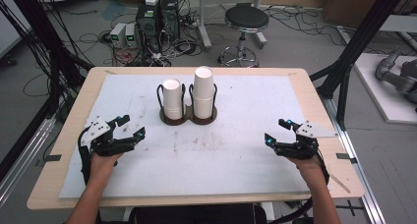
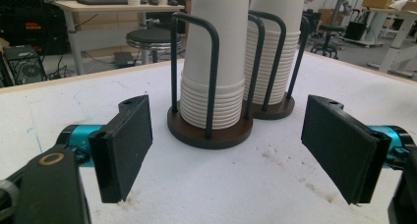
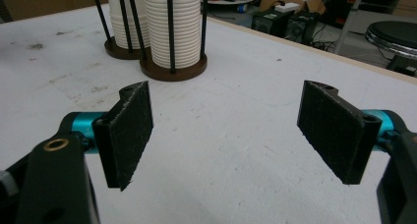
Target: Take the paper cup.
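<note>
Two stacks of paper cups [image 1: 189, 94] stand in a dark holder [image 1: 188, 117] near the tabletop's [image 1: 74, 121] far edge. The left gripper [image 1: 132, 126] and right gripper [image 1: 276, 131] hover near opposite side edges, fingers wide apart, holding nothing.

Grey floor [image 1: 295, 42] strewn with black cables at 11 o'clock, computer towers [image 1: 157, 15] at 12, black round stool [image 1: 246, 20] at 1, black frame struts [image 1: 361, 42] at 2, wooden-edged desk [image 1: 314, 94] under white sheet [image 1: 236, 150].
</note>
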`<action>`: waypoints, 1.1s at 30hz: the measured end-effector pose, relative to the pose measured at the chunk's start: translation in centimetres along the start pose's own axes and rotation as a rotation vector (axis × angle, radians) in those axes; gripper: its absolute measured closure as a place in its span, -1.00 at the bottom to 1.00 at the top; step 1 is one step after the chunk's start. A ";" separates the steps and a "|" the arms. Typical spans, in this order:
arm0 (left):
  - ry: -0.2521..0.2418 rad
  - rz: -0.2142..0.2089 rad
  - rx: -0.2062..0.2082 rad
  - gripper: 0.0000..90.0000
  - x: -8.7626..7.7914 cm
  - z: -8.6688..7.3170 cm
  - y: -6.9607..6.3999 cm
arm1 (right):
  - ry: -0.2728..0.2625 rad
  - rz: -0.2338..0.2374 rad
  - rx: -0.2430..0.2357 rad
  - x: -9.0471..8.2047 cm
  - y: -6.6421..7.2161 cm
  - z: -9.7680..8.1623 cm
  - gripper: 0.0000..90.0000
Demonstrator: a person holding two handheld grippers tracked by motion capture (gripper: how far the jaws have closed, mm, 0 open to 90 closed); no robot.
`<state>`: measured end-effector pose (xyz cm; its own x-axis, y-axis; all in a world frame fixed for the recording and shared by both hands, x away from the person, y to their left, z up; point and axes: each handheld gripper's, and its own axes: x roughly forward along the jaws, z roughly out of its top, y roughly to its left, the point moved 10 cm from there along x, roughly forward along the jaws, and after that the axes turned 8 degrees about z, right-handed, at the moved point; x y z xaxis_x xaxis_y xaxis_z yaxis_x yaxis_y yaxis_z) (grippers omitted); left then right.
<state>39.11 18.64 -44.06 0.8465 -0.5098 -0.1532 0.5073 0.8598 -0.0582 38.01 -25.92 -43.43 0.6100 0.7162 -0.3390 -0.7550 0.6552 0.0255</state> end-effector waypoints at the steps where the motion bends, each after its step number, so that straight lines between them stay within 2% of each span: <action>1: -0.001 0.000 -0.004 -0.57 0.0 0.0 0.0 | -0.001 0.000 -0.003 0.0 0.0 0.0 -0.52; 10: 0.004 0.005 -0.004 -0.57 0.2 -0.2 0.1 | -0.020 0.009 0.016 0.2 0.1 0.3 -0.52; 21: 0.010 -0.011 0.017 -0.57 0.1 -0.2 -0.3 | -0.021 0.024 0.024 1.3 0.9 0.7 -0.51; 24: 0.010 -0.013 0.015 -0.57 0.2 -0.2 -0.3 | -0.034 0.027 0.021 1.4 1.4 1.3 -0.52; 25: 0.012 -0.011 0.014 -0.57 0.2 -0.2 -0.3 | -0.051 0.049 0.018 1.7 2.0 2.2 -0.56; 28: 0.013 -0.008 0.013 -0.57 0.2 -0.2 -0.2 | -0.053 0.089 -0.022 2.6 3.4 3.3 -0.56; 31: 0.014 -0.007 0.011 -0.57 0.2 -0.2 -0.1 | -0.074 0.105 -0.036 3.8 4.3 4.3 -0.53; 32: 0.014 -0.005 0.007 -0.57 0.2 -0.3 0.0 | -0.073 0.116 -0.046 4.4 4.5 4.6 -0.46; 33: 0.014 -0.005 0.007 -0.57 0.2 -0.3 0.0 | -0.073 0.116 -0.046 4.4 4.5 4.6 -0.46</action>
<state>39.23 18.57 -44.36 0.8414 -0.5139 -0.1671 0.5130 0.8568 -0.0517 38.40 -18.71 -40.52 0.5327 0.8030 -0.2672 -0.8306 0.5566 0.0168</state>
